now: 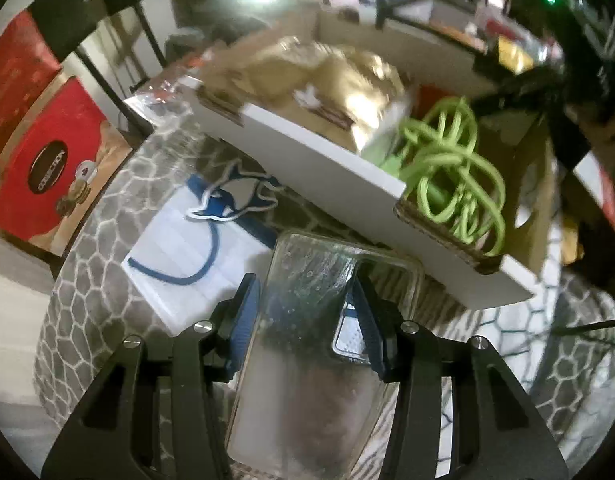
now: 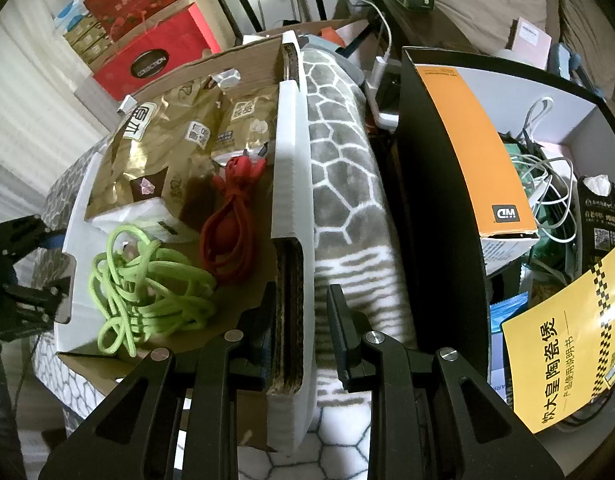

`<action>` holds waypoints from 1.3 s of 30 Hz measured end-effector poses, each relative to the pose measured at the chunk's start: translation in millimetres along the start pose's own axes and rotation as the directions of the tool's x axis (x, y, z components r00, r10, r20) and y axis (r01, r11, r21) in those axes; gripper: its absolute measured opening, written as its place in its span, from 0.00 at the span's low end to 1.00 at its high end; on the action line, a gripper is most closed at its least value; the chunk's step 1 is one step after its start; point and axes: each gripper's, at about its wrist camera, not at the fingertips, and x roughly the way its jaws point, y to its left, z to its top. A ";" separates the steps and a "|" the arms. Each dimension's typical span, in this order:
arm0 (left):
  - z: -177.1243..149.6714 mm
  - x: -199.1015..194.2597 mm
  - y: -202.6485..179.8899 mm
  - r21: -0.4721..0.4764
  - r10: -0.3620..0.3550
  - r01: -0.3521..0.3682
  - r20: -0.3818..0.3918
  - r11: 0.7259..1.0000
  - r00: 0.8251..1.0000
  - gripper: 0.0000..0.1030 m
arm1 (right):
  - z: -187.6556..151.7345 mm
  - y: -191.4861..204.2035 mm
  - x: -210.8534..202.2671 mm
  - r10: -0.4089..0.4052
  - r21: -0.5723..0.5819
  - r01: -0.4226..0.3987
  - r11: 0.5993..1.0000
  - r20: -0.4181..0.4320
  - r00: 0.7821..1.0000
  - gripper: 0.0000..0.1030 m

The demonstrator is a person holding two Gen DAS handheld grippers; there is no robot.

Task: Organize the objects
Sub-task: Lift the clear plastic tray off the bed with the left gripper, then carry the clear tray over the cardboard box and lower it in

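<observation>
In the left wrist view, your left gripper point(image 1: 305, 316) is closed on a clear phone case point(image 1: 315, 356), its blue pads pressing either side of it, and the case hangs over the patterned blanket point(image 1: 107, 300) just short of the near white wall of the cardboard box point(image 1: 331, 168). So that item is picked up but, as far as I can judge, not yet put away. Beside it on the blanket lie a blue-strapped face mask point(image 1: 195, 248) and a blue-and-white sticker point(image 1: 235, 196), both outside the box and probably still to be sorted. A green cord point(image 1: 455, 164) already sits inside the box at its near corner. In the right wrist view, your right gripper point(image 2: 301, 320) straddles the box's side wall point(image 2: 291, 208), one finger inside and one outside over the blanket point(image 2: 339, 168); there is a visible gap on the outer side, so it looks only partly closed, and I cannot tell whether it is actually pinching the wall or just steadying it. Inside the box you can see the green cord point(image 2: 147, 292), a red cord point(image 2: 231, 220) and gold packets point(image 2: 167, 140) already gathered. The black bin point(image 2: 427, 184) to the right holds an orange box point(image 2: 479, 148) and white cables point(image 2: 547, 168). My reading: well under way, with the case and the loose blanket items left.
</observation>
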 end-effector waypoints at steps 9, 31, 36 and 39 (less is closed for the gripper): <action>9.4 -66.7 6.8 -0.096 -0.056 0.075 0.181 0.993 0.982 0.43 | -1.3 -0.2 -0.5 0.005 -0.001 -0.005 1.000 0.002 1.000 0.24; 146.3 -8.6 -76.2 -0.024 -0.012 0.013 0.059 1.000 0.998 0.23 | -4.0 3.7 0.7 0.019 0.004 -0.019 1.000 -0.002 1.000 0.24; 122.8 -23.7 -61.4 -0.069 0.035 -0.030 0.070 0.997 0.997 0.51 | -2.5 3.6 2.7 0.023 -0.003 -0.023 1.000 -0.003 1.000 0.24; 97.3 -32.0 -46.2 -0.116 0.081 -0.075 0.048 0.990 0.996 0.53 | -3.2 3.1 3.4 0.031 0.002 -0.031 1.000 0.001 1.000 0.24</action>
